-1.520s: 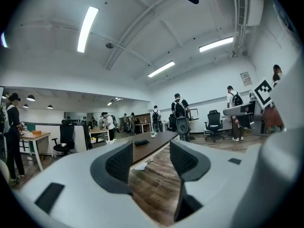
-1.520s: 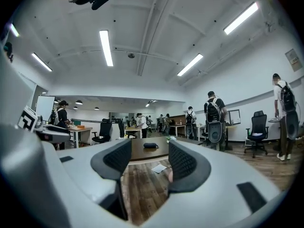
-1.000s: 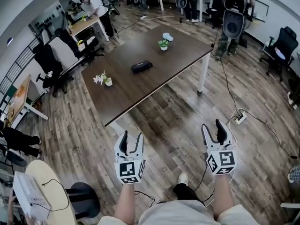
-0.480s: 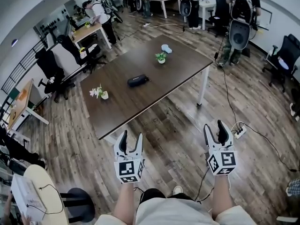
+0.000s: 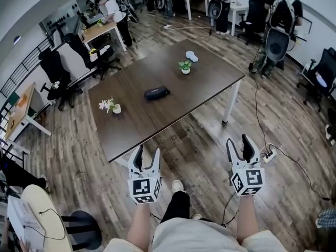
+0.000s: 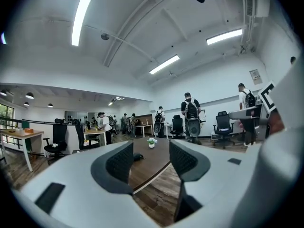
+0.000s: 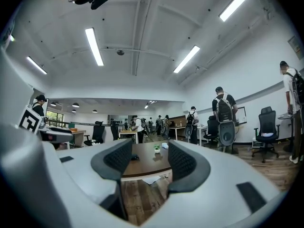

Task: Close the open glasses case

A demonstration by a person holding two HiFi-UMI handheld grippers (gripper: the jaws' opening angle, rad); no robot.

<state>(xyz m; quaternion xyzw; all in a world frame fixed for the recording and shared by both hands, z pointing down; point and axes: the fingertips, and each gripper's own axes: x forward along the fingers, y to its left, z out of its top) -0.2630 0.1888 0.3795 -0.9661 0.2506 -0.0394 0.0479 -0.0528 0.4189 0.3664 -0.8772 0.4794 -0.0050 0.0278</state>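
A dark glasses case (image 5: 157, 93) lies in the middle of a long brown table (image 5: 173, 98). From this distance I cannot tell whether its lid stands open. My left gripper (image 5: 146, 158) is held over the wooden floor just short of the table's near corner, open and empty. My right gripper (image 5: 240, 147) hangs further right over the floor, also open and empty. Both point level toward the table. In the left gripper view the case (image 6: 138, 156) shows small beyond the jaws. In the right gripper view the case (image 7: 135, 157) shows small on the table (image 7: 147, 165).
On the table stand a small flower pot (image 5: 112, 105), a green plant pot (image 5: 185, 66) and a pale blue object (image 5: 192, 56). A power strip (image 5: 268, 154) with cables lies on the floor at right. Office chairs (image 5: 59, 77), desks and several people fill the back.
The table has drawn nearer to both grippers as the person walks toward it. Both grippers keep the same open stance.
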